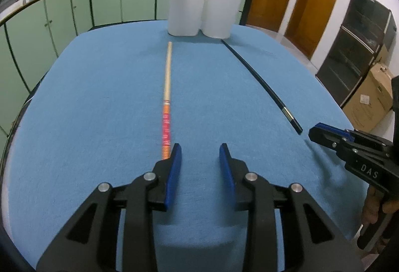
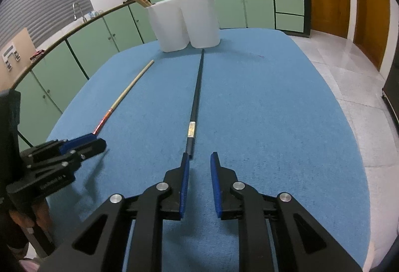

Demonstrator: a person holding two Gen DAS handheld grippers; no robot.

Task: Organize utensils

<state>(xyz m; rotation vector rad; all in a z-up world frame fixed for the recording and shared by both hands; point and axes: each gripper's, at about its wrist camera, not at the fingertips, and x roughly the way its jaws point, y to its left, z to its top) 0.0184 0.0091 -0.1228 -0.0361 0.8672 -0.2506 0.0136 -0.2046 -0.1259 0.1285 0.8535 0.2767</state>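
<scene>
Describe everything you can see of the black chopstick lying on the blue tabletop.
The black chopstick is a long, thin, glossy dark stick with a pale gold band near its thicker end. It lies flat on the blue tabletop, its tapered tip reaching the white utensil holder. Nothing grips it; the thick end lies just ahead of the right gripper, whose jaws stand apart.

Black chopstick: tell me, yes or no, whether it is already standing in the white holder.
No: the black chopstick lies flat on the blue cloth, its far tip just short of the white holder.
</scene>
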